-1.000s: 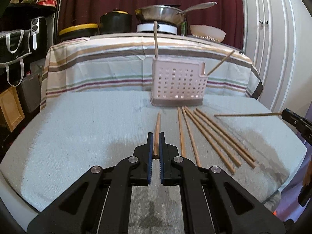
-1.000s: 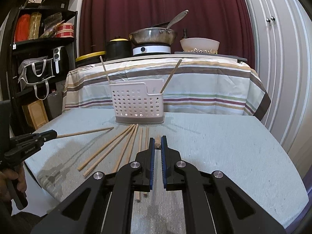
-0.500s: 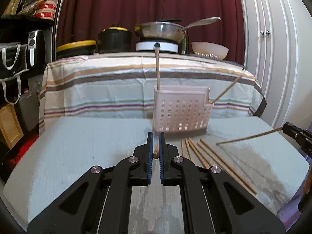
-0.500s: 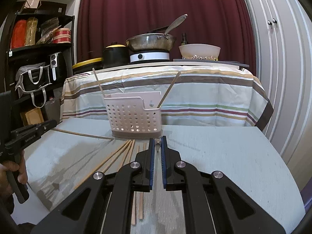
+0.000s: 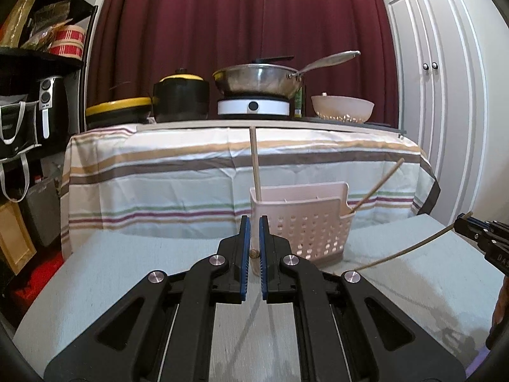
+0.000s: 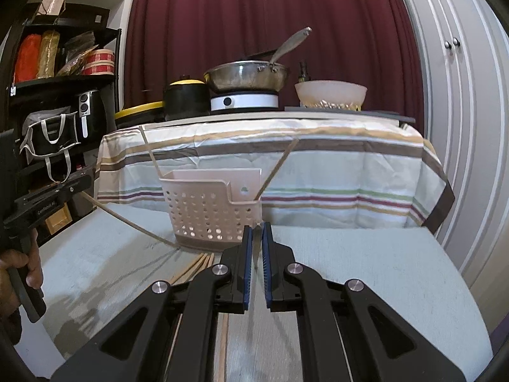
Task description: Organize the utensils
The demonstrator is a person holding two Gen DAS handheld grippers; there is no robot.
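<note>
Here, entries for this moment:

Left gripper (image 5: 254, 248): my jaws were pinched nearly together on a chopstick (image 6: 127, 219). Its round butt end showed between the blue pads in my own view. From the right wrist view the stick ran from that gripper (image 6: 81, 187) down and across toward the foot of the caddy.

Right gripper (image 6: 257, 254): jaws likewise pinched nearly together on a second chopstick (image 5: 404, 251). From the left wrist view it slanted out of that gripper's tip (image 5: 466, 221) down toward the table (image 5: 111, 270), clear of the surface along most of its length.

Caddy (image 5: 305, 226): pale perforated plastic, upright on the table, just ahead of and slightly right of my left jaws; ahead of and left of my right jaws.

Already in caddy: one chopstick standing near upright (image 5: 255, 165) at its left end; another leaning out (image 5: 378, 184) through the notch at its right end.

Loose chopsticks (image 6: 197, 265): a few lying flat on the table below and left of my right gripper, partly hidden by its body.

My hand (image 6: 19, 273): wrapped round the left gripper's handle, at the left edge of the right wrist view.

Behind the caddy: striped cloth (image 5: 191, 172) draped over a higher surface.
</note>
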